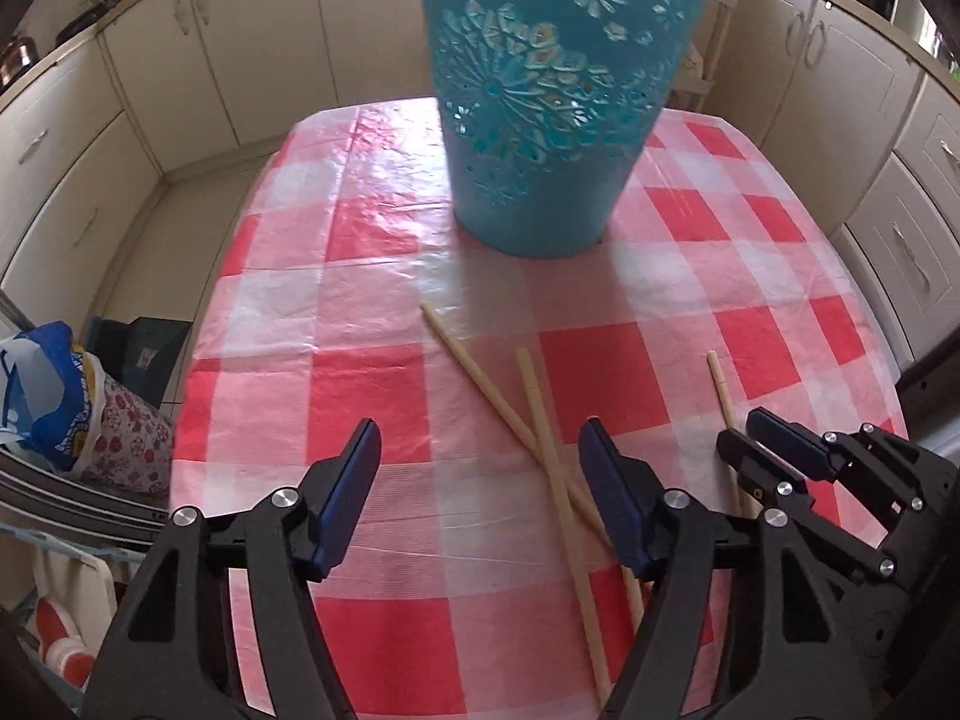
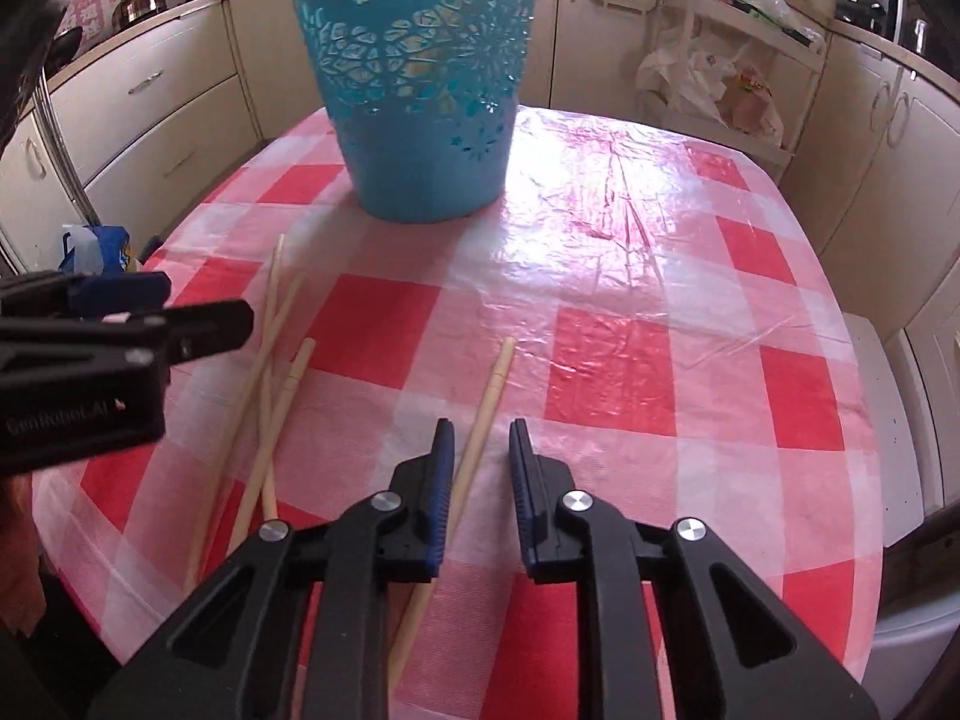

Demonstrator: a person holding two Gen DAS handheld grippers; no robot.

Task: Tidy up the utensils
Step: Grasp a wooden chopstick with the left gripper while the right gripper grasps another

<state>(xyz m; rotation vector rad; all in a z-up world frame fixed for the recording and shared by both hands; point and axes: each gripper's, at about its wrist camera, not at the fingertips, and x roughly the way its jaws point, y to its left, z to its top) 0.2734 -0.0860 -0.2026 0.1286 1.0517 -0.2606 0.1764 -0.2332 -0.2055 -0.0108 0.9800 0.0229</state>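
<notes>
A round table covered with a red-and-white checked plastic tablecloth (image 1: pixel 372 396) is seen from both wrist cameras, with cream kitchen cabinets (image 1: pixel 180 60) behind it. A turquoise perforated bucket (image 1: pixel 552 108) with flower cut-outs is stood upright toward the far side of the table. Several wooden chopsticks are laid flat on the cloth nearer the cameras. In the left wrist view two crossed chopsticks (image 1: pixel 543 438) are seen just inside the right-hand finger of the left gripper (image 1: pixel 480 438), whose jaws are held wide apart above the cloth with nothing pressed between the pads. A separate chopstick (image 2: pixel 489 396) is laid apart from the others, to their right, pointing toward the bucket. The right gripper (image 2: pixel 480 438) is lowered over this single chopstick: the stick is passed between the two blue-padded fingers (image 2: pixel 441 480) and lies against the left-hand pad, while a clear gap is left to the other pad, so the jaws are narrowed around it but not clamped on it. In the right wrist view three chopsticks (image 2: pixel 273 396) can be counted in the overlapping group at the left, beside the left gripper. A kettle (image 2: pixel 139 0) is stood on the counter in the far left background, and plastic bags (image 2: pixel 708 78) are piled on a shelf at the far right.
</notes>
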